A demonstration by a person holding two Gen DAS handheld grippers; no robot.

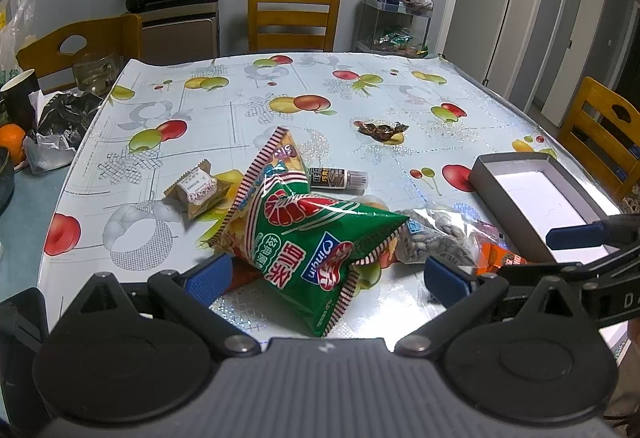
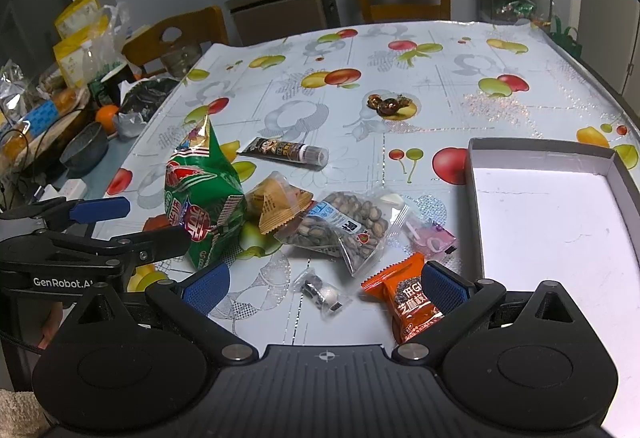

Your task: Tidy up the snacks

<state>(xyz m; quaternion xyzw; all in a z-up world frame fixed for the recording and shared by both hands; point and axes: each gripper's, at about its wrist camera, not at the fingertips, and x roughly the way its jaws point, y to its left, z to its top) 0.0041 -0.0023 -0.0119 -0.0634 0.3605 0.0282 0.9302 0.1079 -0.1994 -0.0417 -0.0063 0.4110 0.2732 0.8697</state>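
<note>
A green shrimp-chip bag [image 1: 304, 234] [image 2: 204, 197] lies on the fruit-print tablecloth, its near corner between the fingers of my left gripper [image 1: 328, 278] [image 2: 132, 224], which is open and not touching it. My right gripper [image 2: 326, 282] [image 1: 560, 252] is open low over the table, with an orange packet [image 2: 412, 302] [image 1: 500, 260] against its right finger and a small clear packet [image 2: 324, 292] between the fingers. A seed bag [image 2: 344, 230] [image 1: 436, 238], a tan pyramid packet [image 2: 280, 207] and a pink packet [image 2: 432, 238] lie close by. The grey box [image 2: 540, 147] [image 1: 512, 157] sits at the right.
A dark tube [image 2: 286, 151] [image 1: 336, 177], brown candy [image 2: 390, 103] [image 1: 382, 129] and a small tan packet [image 1: 198, 189] lie farther out. Wooden chairs [image 1: 294, 17] ring the table. An orange [image 2: 106, 115], a bowl [image 2: 84, 147] and bags crowd the left side.
</note>
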